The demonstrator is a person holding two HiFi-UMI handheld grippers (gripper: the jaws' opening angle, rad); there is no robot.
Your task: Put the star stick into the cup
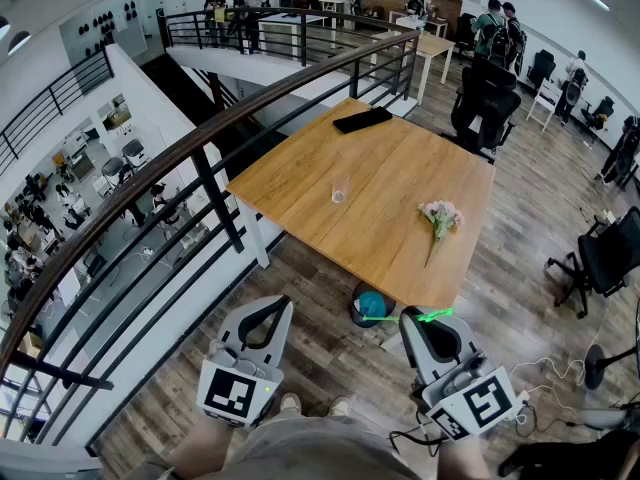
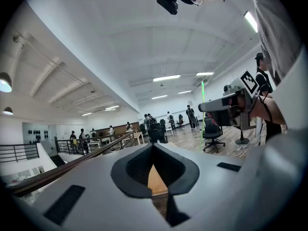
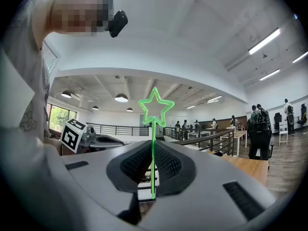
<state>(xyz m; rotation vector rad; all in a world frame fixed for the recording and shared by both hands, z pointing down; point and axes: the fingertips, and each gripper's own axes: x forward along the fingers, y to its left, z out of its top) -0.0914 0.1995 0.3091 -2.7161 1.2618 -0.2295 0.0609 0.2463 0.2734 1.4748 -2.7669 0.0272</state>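
Right gripper (image 3: 153,177) pinches the star stick (image 3: 154,129) by its tail in closed jaws, star pointing out front; left gripper (image 2: 155,177) beside it is closed, empty. Cup (image 1: 340,190) stands well ahead on the table (image 1: 420,148): approach, centre over the rim, lower gently.

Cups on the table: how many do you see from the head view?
1. The clear cup stands near the middle of the wooden table, apart from the flower bunch and the black flat item. Nothing there could hide another.
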